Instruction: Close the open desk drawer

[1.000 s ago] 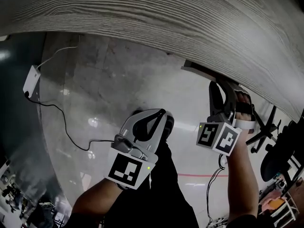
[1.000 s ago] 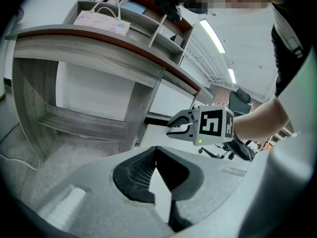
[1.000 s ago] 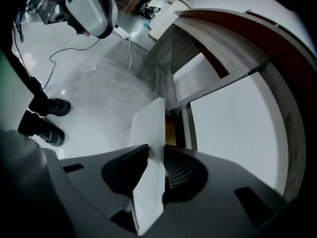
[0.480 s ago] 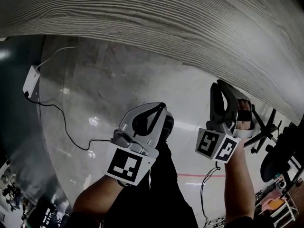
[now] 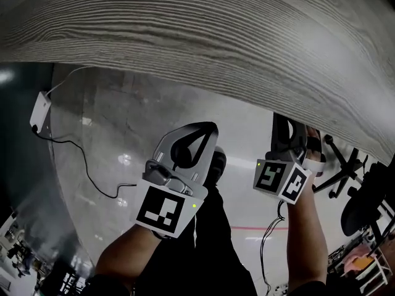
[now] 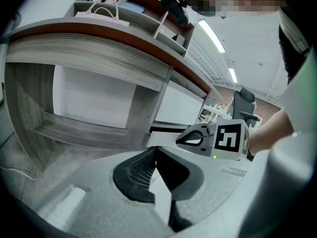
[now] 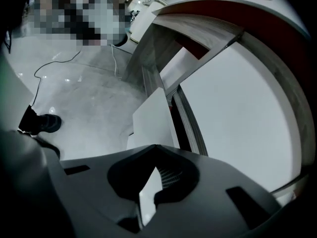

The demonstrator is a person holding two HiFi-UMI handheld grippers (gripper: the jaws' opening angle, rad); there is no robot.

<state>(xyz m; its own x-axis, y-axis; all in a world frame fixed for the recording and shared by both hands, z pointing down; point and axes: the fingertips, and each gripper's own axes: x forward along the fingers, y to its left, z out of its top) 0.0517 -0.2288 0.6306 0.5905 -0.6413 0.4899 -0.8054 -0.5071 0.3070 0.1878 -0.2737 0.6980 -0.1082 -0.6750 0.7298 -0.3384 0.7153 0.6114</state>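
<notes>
The grey wood-grain desk top fills the top of the head view and hides the drawer there. In the right gripper view the white drawer front stands just off the desk frame, with a thin dark gap between them. My right gripper sits under the desk edge, in front of that panel. Its jaws are closing tip to tip, with nothing between them. My left gripper hangs over the floor to the left, shut and empty. From its own view the right gripper shows beside the desk leg.
A white power adapter with a black cable lies on the glossy floor at the left. An office chair base stands at the right. A black shoe is below the left gripper. A shelf organiser sits on the desk.
The drawer edge that stuck out from under the desk top has gone out of sight. My right gripper went from open to shut. Both grippers shifted slightly toward the desk.
</notes>
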